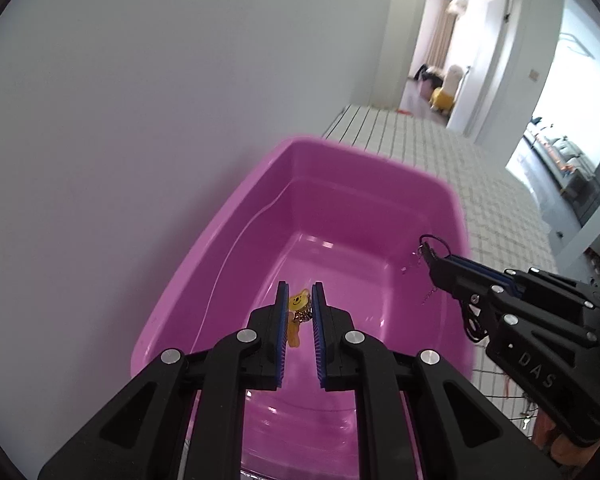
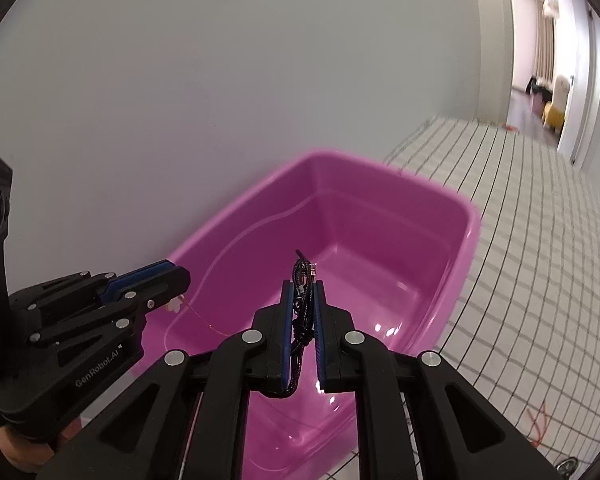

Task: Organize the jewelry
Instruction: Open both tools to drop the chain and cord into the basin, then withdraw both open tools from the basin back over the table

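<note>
Both grippers carry jewelry above a pink tub

A yellow bear charm [image 1: 299, 301] with a bit of gold chain sits pinched between the blue pads of the left gripper [image 1: 300, 312], jaws narrowed onto it, hanging over the inside of the pink tub [image 1: 204, 240]; a thin gold chain [image 2: 204, 316] trails below that gripper in the right wrist view; the right gripper [image 2: 304, 308] has its jaws nearly closed on a bundle of black cord [image 2: 303, 300] with small metal ends, also held over the tub's interior; the tub rests on a white cloth with a dark grid [image 2: 540, 280], close against a plain white wall [image 2: 220, 80]
</note>
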